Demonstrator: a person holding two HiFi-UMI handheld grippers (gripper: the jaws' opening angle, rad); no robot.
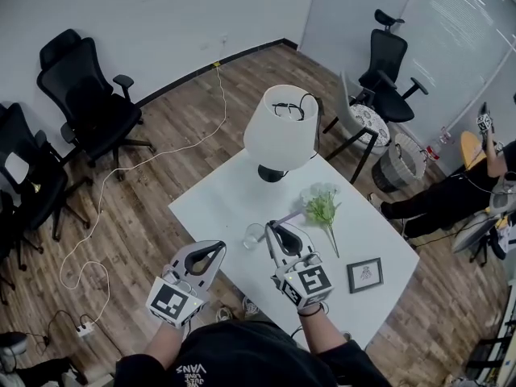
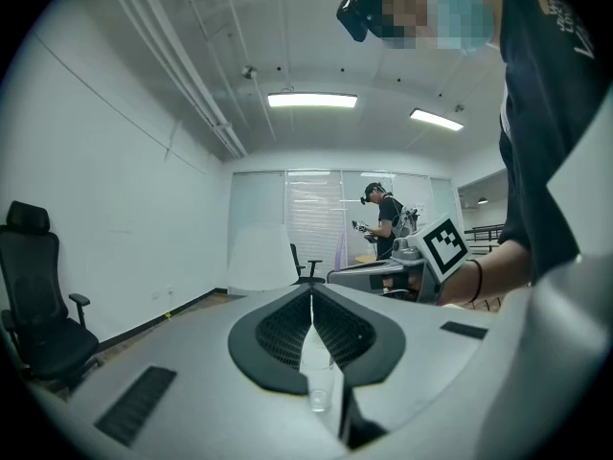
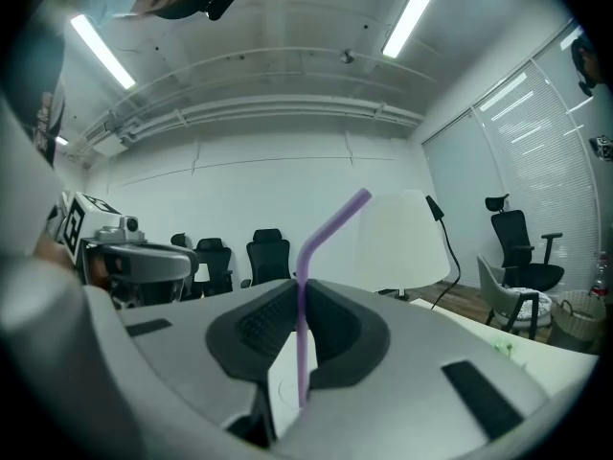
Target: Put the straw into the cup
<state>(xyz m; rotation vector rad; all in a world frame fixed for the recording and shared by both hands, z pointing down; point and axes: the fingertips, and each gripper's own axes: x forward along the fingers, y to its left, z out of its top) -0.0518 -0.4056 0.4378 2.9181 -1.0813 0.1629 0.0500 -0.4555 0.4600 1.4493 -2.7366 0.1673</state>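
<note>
Gripped a purple straw [image 3: 303, 338] in the right gripper [image 1: 274, 229], jaws pinched nearly shut on its stem, bent top leaning to the far right toward a spray of flowers [image 1: 322, 208]. Held the left gripper [image 1: 218, 250] closed on nothing, tips touching, just near-left of the clear cup [image 1: 254, 235]. Stood that cup upright on the white table [image 1: 218, 204], just left of the right gripper's jaws, straw not yet in it. Judged the step in hand as the approach to the rim. Called for bringing the straw's lower end squarely over the cup's mouth before any descent, then lowering straight and slowly, with release only after clearing the rim. Risked, with a light cup unsteadied, a tipping nudge.
</note>
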